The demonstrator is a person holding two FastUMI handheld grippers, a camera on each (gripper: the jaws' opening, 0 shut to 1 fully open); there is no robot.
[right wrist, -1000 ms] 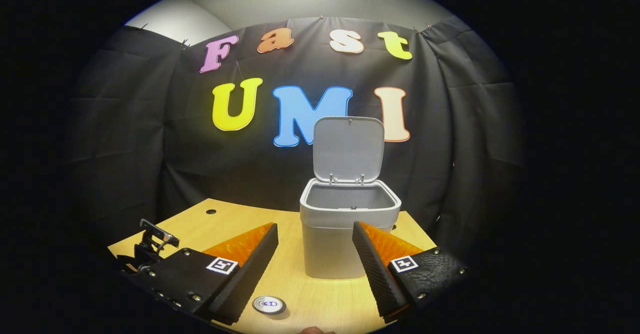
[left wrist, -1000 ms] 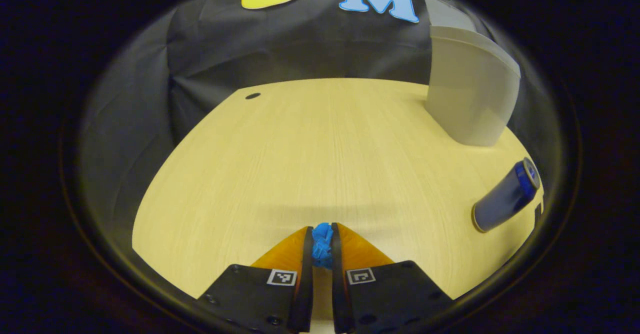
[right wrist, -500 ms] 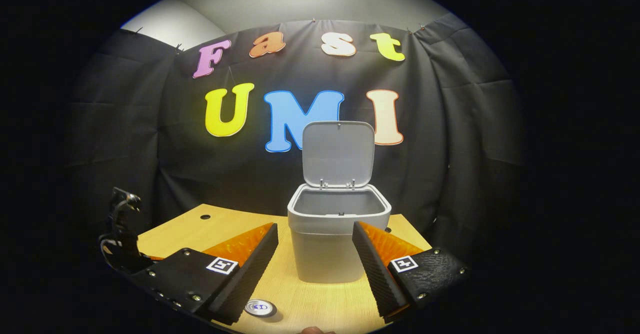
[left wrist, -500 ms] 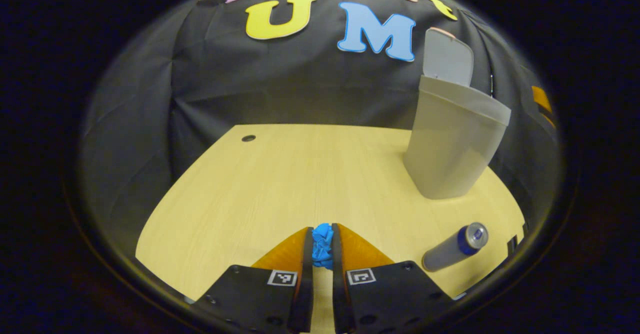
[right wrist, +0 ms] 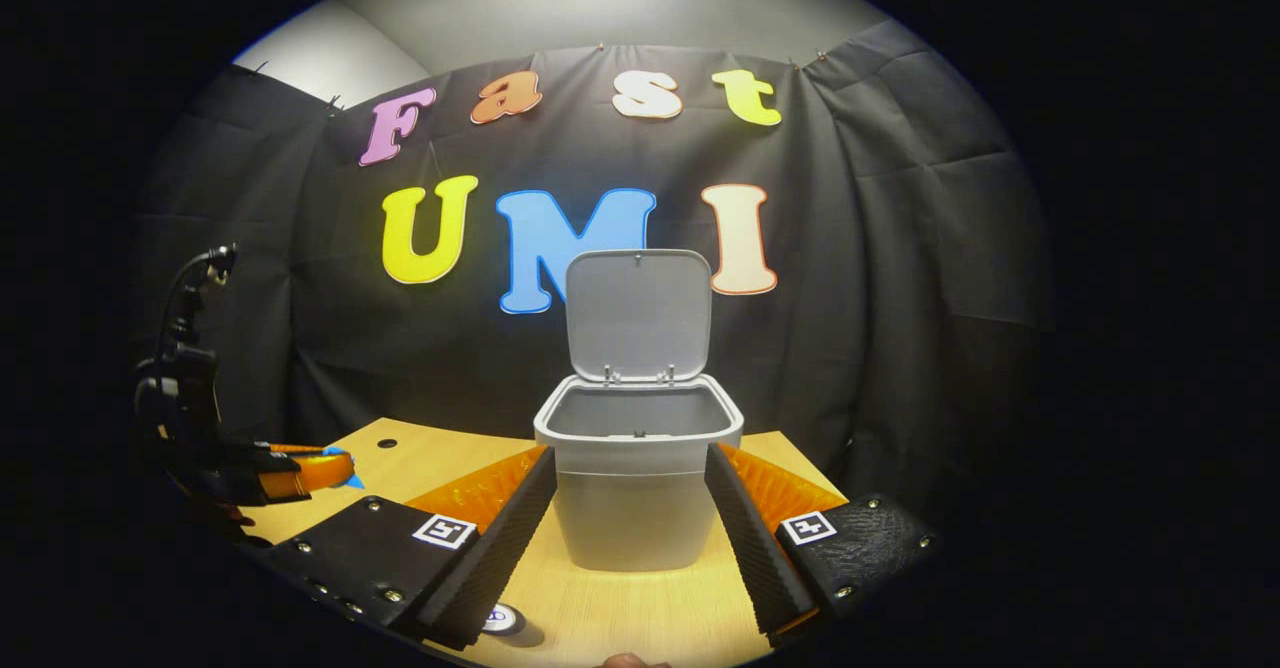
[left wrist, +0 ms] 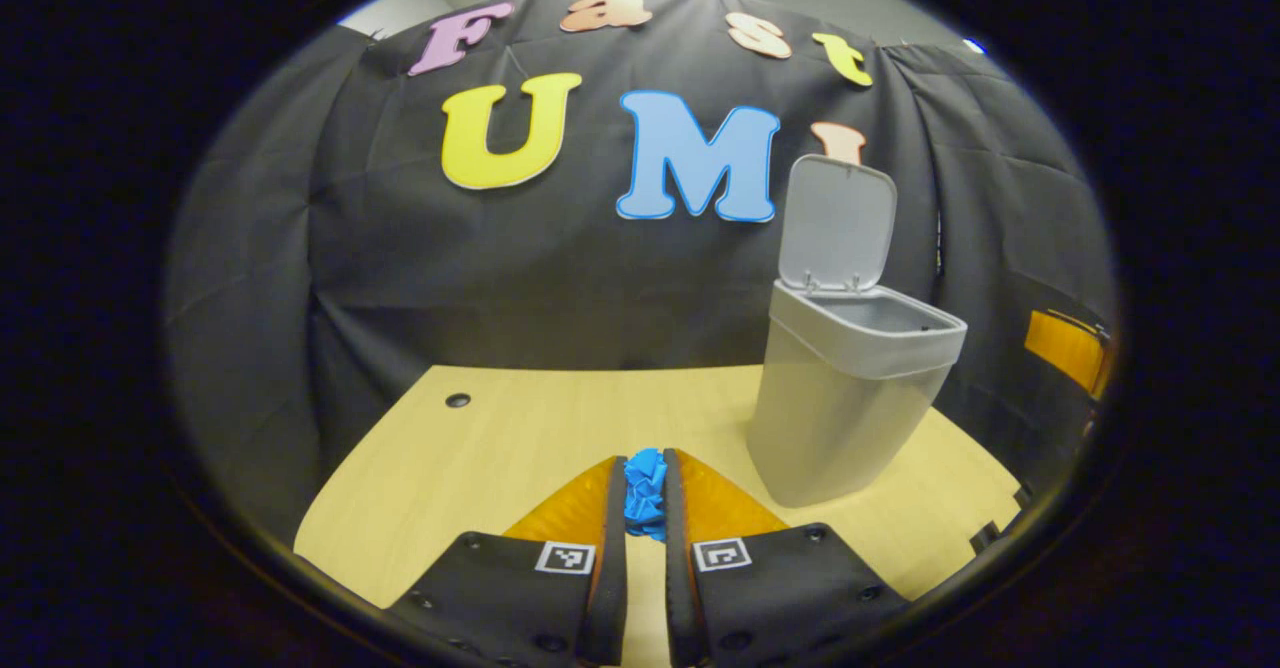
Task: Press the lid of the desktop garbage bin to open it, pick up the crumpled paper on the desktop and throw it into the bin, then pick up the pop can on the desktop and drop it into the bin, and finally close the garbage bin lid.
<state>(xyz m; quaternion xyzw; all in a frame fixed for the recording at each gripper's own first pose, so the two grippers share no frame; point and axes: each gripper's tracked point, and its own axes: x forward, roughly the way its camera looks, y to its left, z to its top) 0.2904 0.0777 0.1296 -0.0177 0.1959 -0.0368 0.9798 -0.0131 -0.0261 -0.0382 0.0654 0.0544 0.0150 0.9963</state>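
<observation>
My left gripper [left wrist: 645,466] is shut on the blue crumpled paper [left wrist: 645,500] and holds it above the wooden desktop [left wrist: 520,428]. The grey bin [left wrist: 845,408] stands ahead to the right, its lid [left wrist: 838,220] upright and open. In the right gripper view, my right gripper [right wrist: 628,453] is open, with the bin [right wrist: 632,508] framed between its fingers but farther off. The lid [right wrist: 638,313] stands up behind the opening. The pop can [right wrist: 503,619] stands on the desktop, partly hidden by the left finger. Far left, the left gripper [right wrist: 300,470] holds the paper [right wrist: 336,455].
A small round hole [left wrist: 458,400] sits in the desktop near the back left corner. The black cloth wall closes the back and sides. The right gripper's finger [left wrist: 1065,348] shows at the far right of the left gripper view.
My left gripper has risen and tilted up with the paper; the can has slid out of its view. In the right gripper view the bin has drifted left and the left gripper has come up.
</observation>
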